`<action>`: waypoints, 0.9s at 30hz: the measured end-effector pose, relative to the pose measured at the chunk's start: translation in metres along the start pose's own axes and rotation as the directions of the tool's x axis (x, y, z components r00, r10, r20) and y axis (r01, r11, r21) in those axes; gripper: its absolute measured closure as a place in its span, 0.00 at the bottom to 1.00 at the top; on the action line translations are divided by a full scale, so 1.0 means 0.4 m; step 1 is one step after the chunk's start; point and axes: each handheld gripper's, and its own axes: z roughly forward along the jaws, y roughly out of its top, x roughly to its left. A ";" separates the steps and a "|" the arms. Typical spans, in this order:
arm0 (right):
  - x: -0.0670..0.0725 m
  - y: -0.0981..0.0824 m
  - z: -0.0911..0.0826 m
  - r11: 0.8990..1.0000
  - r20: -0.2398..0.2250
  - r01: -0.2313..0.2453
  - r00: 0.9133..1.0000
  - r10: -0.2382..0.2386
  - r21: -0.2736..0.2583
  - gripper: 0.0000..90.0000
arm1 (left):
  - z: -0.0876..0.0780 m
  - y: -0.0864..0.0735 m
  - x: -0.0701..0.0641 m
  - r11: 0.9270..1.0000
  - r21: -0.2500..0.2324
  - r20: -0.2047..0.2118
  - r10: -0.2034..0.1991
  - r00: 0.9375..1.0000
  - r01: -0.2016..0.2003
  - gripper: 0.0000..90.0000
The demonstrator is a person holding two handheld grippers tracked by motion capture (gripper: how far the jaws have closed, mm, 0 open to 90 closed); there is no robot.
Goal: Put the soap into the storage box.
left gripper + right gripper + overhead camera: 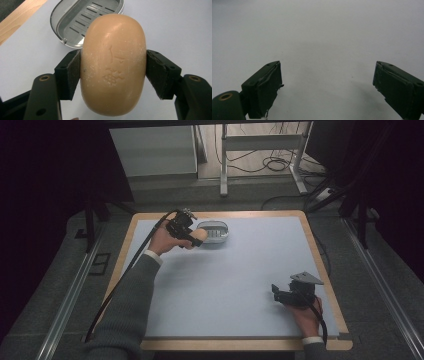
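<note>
nearest the camera in the left gripper view, the left gripper is clamped on a tan oval soap bar across its short width, the bar's long axis running away toward the soap dish just beyond it near the far edge of the tabletop. nothing stands between bar and dish, so the coming move looks like a short carry forward. the right gripper sits well apart by the near right corner, jaws wide and holding nothing.
</note>
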 end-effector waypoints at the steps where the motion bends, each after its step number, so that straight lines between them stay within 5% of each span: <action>1: 0.000 0.000 0.000 1.000 0.000 0.000 1.000 0.000 0.000 0.09 | 0.001 0.002 0.001 1.000 0.002 0.000 0.002 1.000 -0.002 0.36; 27: 0.000 0.000 0.000 1.000 0.001 0.001 1.000 -0.001 0.000 0.09 | 0.042 0.055 0.031 1.000 0.020 -0.002 0.015 1.000 -0.015 0.36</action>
